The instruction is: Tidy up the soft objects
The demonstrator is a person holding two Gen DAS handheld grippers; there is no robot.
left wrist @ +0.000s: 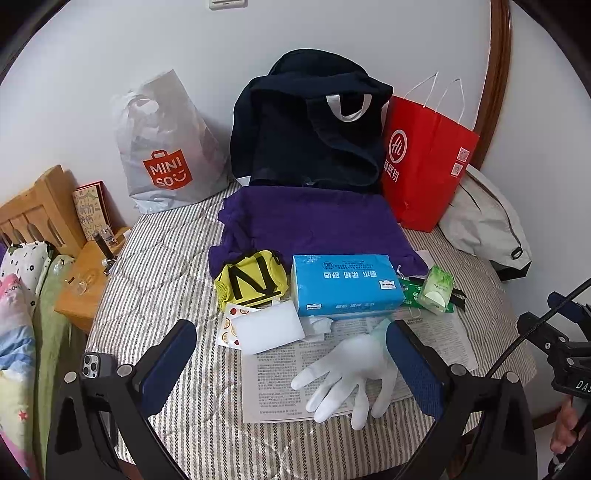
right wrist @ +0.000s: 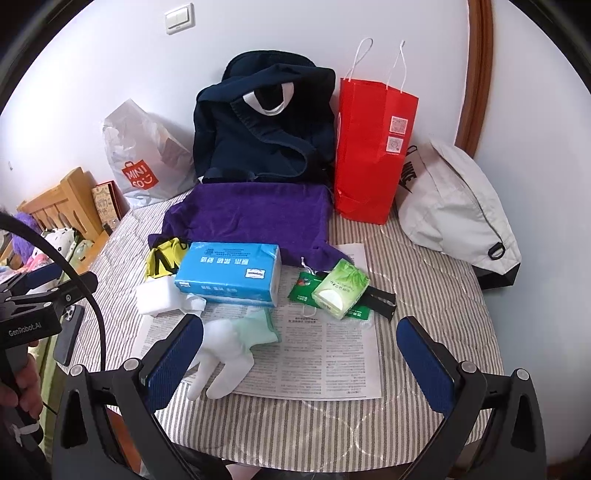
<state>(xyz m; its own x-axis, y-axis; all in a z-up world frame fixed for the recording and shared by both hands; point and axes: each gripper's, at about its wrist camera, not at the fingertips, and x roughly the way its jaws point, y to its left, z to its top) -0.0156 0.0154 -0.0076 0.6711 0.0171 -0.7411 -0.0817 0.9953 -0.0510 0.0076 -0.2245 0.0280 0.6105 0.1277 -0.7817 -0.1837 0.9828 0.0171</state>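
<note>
Both claws gape above the newspaper, bracketing the white glove.

A plain white wall is seen behind a striped quilted bed cover. A light switch is mounted high up. A curved wooden frame and a wooden headboard are visible at the sides.

- Bags crowd the table's far edge: navy backpack, red paper bag.
- Blue tissue pack blocks the middle.
- Striped cloth along the near edge and right corner lies open.
</note>
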